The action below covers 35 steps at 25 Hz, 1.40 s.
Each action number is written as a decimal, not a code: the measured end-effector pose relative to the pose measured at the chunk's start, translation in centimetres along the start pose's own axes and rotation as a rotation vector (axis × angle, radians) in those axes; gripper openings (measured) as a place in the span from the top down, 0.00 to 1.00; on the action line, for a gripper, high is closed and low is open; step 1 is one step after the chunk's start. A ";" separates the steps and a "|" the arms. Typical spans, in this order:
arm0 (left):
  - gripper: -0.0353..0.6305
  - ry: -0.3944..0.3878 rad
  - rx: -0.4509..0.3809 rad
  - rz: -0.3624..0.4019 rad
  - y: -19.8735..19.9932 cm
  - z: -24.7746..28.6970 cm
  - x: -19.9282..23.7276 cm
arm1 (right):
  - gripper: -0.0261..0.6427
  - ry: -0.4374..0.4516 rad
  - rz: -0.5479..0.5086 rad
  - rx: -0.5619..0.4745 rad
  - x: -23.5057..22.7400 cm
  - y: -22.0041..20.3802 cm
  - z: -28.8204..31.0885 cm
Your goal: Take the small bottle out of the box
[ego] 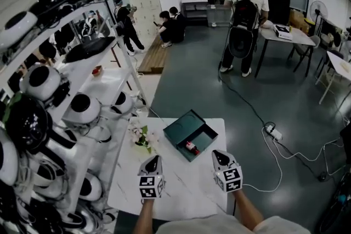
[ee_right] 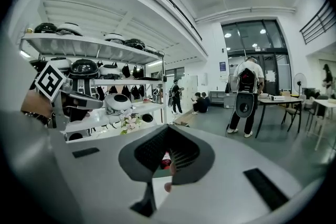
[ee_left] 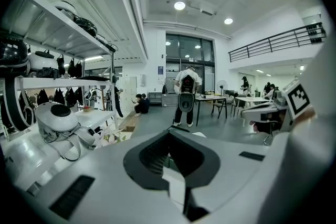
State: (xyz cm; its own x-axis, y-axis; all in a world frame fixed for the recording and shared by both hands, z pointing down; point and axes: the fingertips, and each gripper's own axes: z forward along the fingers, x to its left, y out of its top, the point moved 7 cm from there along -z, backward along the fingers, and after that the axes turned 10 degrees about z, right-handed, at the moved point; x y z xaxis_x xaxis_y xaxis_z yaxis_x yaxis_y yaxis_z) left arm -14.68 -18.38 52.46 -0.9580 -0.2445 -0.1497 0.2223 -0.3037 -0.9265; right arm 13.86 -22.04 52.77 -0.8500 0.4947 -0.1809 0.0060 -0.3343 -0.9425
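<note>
A dark green box (ego: 181,127) lies open on the white table (ego: 186,194), its lid tipped back to the left. A small red bottle (ego: 191,147) lies inside it. My left gripper (ego: 154,160) hovers over the table just short of the box, at its left, jaws together and empty. My right gripper (ego: 218,154) is level with it at the box's near right corner, also shut and empty. In the right gripper view the red bottle (ee_right: 166,158) shows through the gap behind the closed jaws of the right gripper (ee_right: 167,136). In the left gripper view the left gripper (ee_left: 170,139) points across the room.
White flowers (ego: 143,137) lie on the table left of the box. A shelf of white helmets (ego: 82,109) runs along the left. A power strip and cables (ego: 274,133) lie on the floor at right. A person with a backpack (ego: 245,13) stands far off.
</note>
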 end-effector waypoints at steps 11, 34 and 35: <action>0.92 0.005 0.036 -0.007 -0.1 3.0 0.6 | 0.93 0.018 -0.030 0.034 -1.3 0.1 3.8; 0.92 -0.140 0.108 -0.055 -3.5 12.6 3.2 | 0.93 -0.007 -0.076 0.194 -0.4 -2.9 13.2; 0.92 -0.147 0.114 -0.059 -3.9 13.0 3.3 | 0.93 -0.009 -0.074 0.207 -0.4 -3.3 13.7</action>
State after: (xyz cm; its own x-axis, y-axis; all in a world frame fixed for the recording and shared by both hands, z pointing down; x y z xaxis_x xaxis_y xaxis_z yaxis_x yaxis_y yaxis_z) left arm -16.34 -29.97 60.02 -0.9351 -0.3525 -0.0366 0.1937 -0.4219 -0.8857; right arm 6.95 -32.10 59.77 -0.8487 0.5172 -0.1105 -0.1636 -0.4552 -0.8752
